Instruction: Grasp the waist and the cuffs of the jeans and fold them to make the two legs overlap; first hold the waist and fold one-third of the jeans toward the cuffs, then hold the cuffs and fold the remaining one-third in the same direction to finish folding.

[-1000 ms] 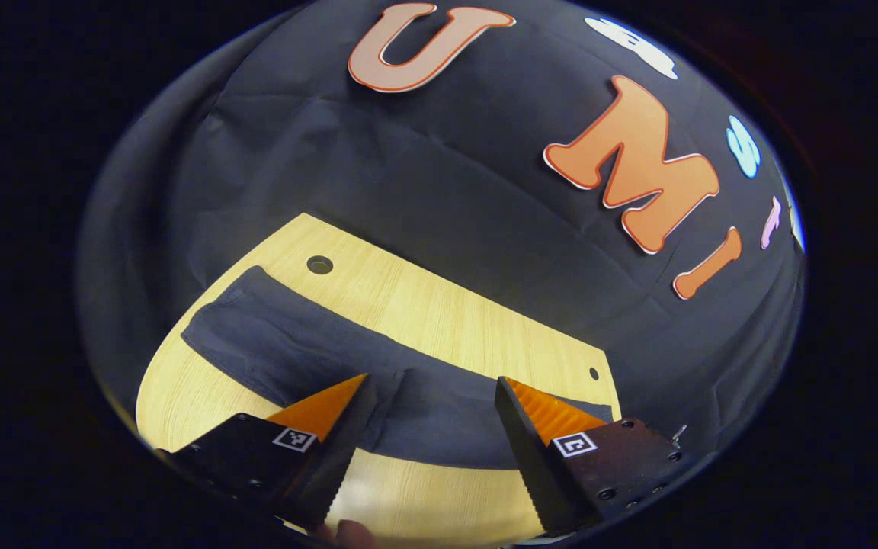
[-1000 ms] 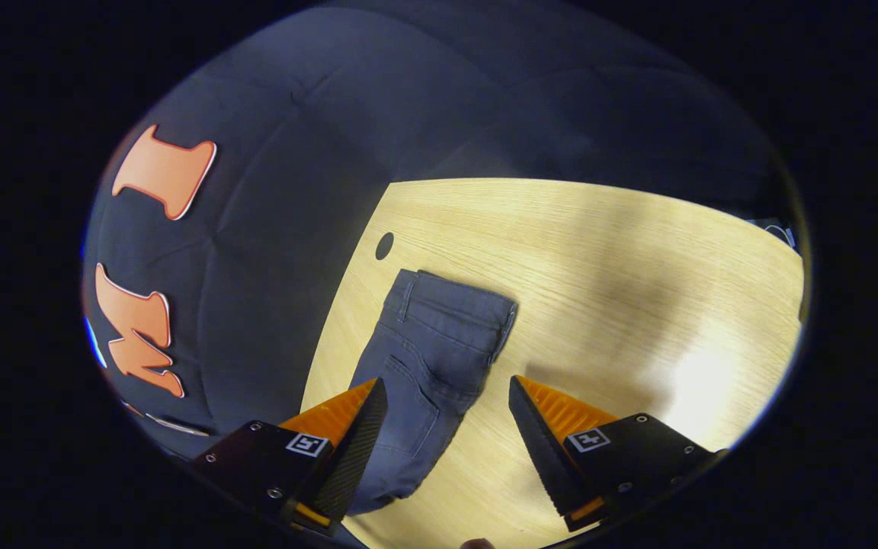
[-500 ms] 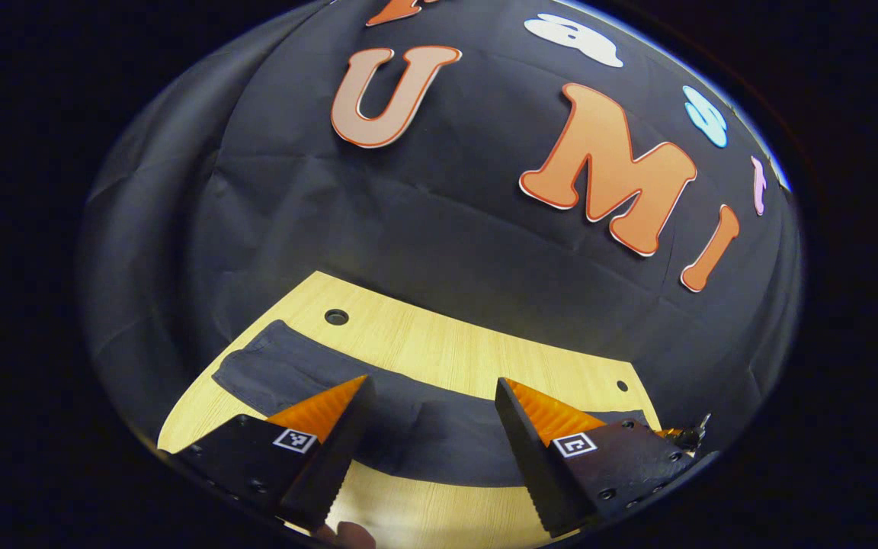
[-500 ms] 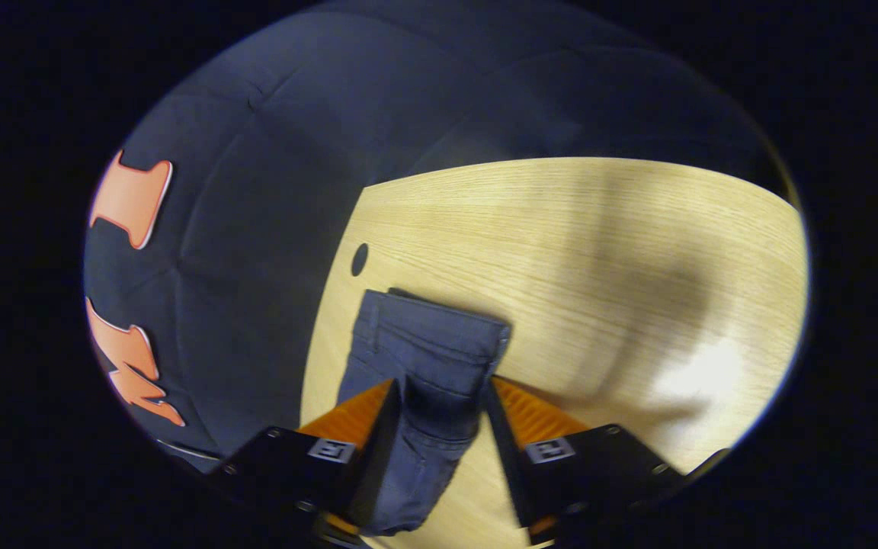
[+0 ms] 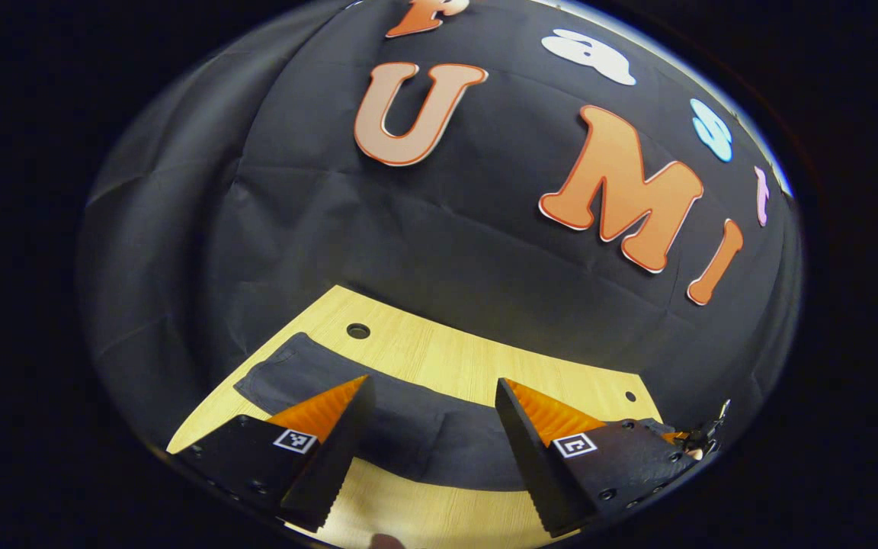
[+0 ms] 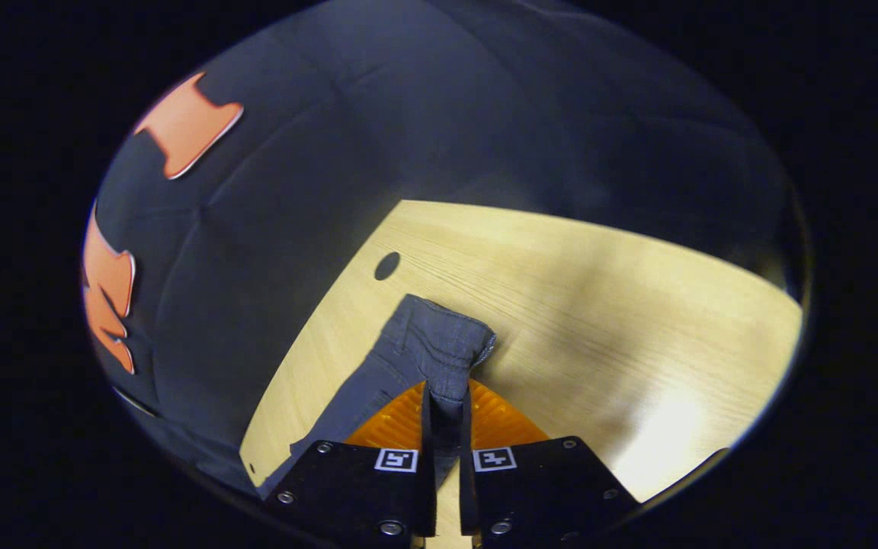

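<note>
Dark blue jeans (image 5: 424, 435) lie flat in a long band across the light wooden table (image 5: 469, 362), with the cuff end (image 5: 286, 374) at the left in the left gripper view. My left gripper (image 5: 433, 379) hovers open above the legs, nothing between its fingers. In the right gripper view the waist (image 6: 439, 343) is bunched and pinched, and my right gripper (image 6: 447, 385) is shut on the waist fabric near its right corner. The rest of the jeans (image 6: 347, 412) trails back to the lower left, partly hidden behind that gripper's body.
A round cable hole (image 5: 358, 331) sits near the table's far edge beyond the cuffs, and a smaller hole (image 5: 629, 396) lies further right. Another hole (image 6: 387, 265) lies just past the waist. Bare tabletop (image 6: 599, 305) stretches to the right of the waist. The black wall stands close behind.
My right gripper came down over the waist and went from open to shut on it, bunching the fabric. My left gripper stayed open and drew back slightly from the jeans.
</note>
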{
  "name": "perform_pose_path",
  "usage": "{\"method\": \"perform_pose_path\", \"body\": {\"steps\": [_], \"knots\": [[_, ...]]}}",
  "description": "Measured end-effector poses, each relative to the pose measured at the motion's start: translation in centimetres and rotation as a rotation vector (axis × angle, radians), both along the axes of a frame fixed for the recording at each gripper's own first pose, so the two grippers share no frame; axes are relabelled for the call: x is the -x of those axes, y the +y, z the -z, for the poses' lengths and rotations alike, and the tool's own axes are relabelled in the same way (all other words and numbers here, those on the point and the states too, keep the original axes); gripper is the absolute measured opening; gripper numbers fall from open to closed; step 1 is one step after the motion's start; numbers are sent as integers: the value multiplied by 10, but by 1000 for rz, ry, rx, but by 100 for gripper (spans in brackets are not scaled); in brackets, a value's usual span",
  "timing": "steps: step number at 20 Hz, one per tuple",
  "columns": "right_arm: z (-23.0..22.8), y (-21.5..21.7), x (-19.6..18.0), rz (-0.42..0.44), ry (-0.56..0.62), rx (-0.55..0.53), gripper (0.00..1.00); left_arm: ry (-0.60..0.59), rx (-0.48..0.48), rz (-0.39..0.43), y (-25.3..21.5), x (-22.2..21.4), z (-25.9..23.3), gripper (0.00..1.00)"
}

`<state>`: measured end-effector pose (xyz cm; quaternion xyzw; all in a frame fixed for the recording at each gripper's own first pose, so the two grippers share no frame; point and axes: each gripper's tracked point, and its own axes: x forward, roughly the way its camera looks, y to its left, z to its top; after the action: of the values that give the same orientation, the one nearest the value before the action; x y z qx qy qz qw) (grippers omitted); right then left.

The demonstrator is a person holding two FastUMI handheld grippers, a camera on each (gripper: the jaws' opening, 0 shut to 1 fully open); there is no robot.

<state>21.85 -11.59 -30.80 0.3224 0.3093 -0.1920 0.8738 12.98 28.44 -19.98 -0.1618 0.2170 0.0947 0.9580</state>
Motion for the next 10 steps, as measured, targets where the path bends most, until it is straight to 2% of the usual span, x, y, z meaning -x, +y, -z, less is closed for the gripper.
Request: {"method": "perform_pose_path", "body": {"steps": [2, 5, 10], "knots": [[-37, 14, -6, -31, -40, 64, 12, -3, 30, -1, 13, 3, 0, 96], [-100, 48, -4, -95, -99, 156, 12, -4, 20, -6, 38, 7, -4, 96], [-186, 119, -3, -270, -207, 281, 12, -14, 66, -2, 69, 13, -8, 96]]}}
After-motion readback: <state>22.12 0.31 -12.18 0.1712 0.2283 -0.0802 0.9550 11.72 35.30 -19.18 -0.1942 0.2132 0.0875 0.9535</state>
